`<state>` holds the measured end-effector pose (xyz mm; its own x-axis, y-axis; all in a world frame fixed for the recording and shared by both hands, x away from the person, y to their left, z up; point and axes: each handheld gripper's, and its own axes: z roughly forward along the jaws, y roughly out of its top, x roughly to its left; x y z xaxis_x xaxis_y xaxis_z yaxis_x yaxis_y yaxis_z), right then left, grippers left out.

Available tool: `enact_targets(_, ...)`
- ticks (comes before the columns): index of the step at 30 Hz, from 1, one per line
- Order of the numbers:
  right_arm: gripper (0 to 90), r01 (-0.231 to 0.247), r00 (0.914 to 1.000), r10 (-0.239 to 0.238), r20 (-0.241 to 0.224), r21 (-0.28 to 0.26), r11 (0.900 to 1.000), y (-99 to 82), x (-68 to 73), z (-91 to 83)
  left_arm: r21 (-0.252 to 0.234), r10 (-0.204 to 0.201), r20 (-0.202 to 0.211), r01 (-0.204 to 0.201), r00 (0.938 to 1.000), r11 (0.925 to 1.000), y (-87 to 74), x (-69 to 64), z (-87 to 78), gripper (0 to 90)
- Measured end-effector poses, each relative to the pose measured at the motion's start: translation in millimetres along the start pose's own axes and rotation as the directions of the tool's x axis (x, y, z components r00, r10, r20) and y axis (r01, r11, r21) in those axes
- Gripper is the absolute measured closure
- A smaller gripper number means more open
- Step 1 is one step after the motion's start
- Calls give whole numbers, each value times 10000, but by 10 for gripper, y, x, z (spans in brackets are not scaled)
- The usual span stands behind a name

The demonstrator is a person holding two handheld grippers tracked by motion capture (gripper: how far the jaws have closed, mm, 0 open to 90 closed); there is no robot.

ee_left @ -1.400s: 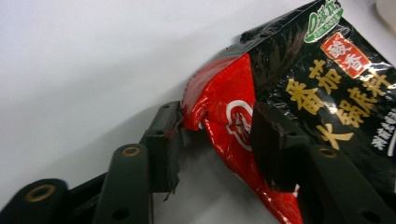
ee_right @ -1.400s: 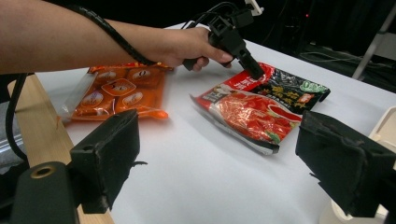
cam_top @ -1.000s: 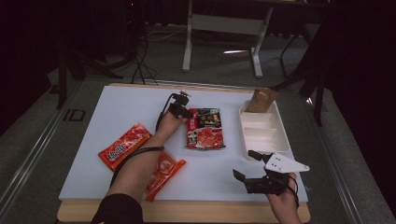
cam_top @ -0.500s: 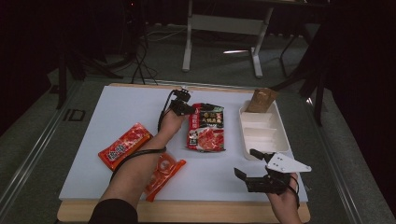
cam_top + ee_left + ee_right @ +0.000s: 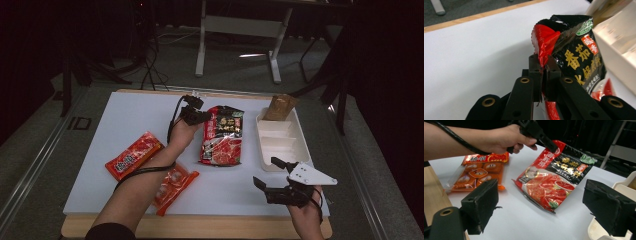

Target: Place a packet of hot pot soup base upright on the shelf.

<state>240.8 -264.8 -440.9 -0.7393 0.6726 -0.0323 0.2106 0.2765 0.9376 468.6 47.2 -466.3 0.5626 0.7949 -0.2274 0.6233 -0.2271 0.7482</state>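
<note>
Evidently the lifting step: the left gripper (image 5: pixel 543 65) has just closed its jaws on the top corner of the red-and-black soup-base packet (image 5: pixel 222 136), which lies mid-table beside the white tray (image 5: pixel 300 145) (one end raised). The right gripper (image 5: pixel 274 176) waits wide open, holding nothing. Next, probably carry the packet trayward without tearing.
</note>
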Motion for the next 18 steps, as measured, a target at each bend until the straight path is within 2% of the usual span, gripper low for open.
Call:
enact_targets(1, 131, 0, 10000, 0, 0, 0, 10000, 0, 0, 0, 0, 0, 0, 0, 10000, 10000, 0, 0, 0, 867)
enact_targets(3, 128, -180, 9998, 180, -91, 24, 9998, 13, 0, -4, -255, 216, -85, -218, 9997, 9994, -2, -100, -82, 868)
enact_targets(6, 116, -352, 9993, 352, -78, 30, 9994, 30, 13, -12, -417, 419, 17, -418, 9991, 9983, 11, -171, -153, 868)
enact_targets(11, 103, -76, 9997, 76, 233, -5, 10000, 62, 36, -19, -880, 795, 203, -774, 9966, 9931, -13, -305, -274, 867)
enact_targets(15, 103, -220, 9988, 216, 446, 72, 9997, 73, 18, -26, -1282, 779, 558, -702, 9954, 9893, -40, -387, -376, 867)
enact_targets(16, 103, -290, 9990, 287, 353, 102, 9995, 76, 13, -32, -1373, 742, 667, -645, 9950, 9884, -45, -407, -401, 867)
enact_targets(18, 103, -260, 9986, 256, 459, 82, 9996, 82, 5, -51, -1487, 926, 748, -807, 9929, 9856, -48, -458, -453, 867)
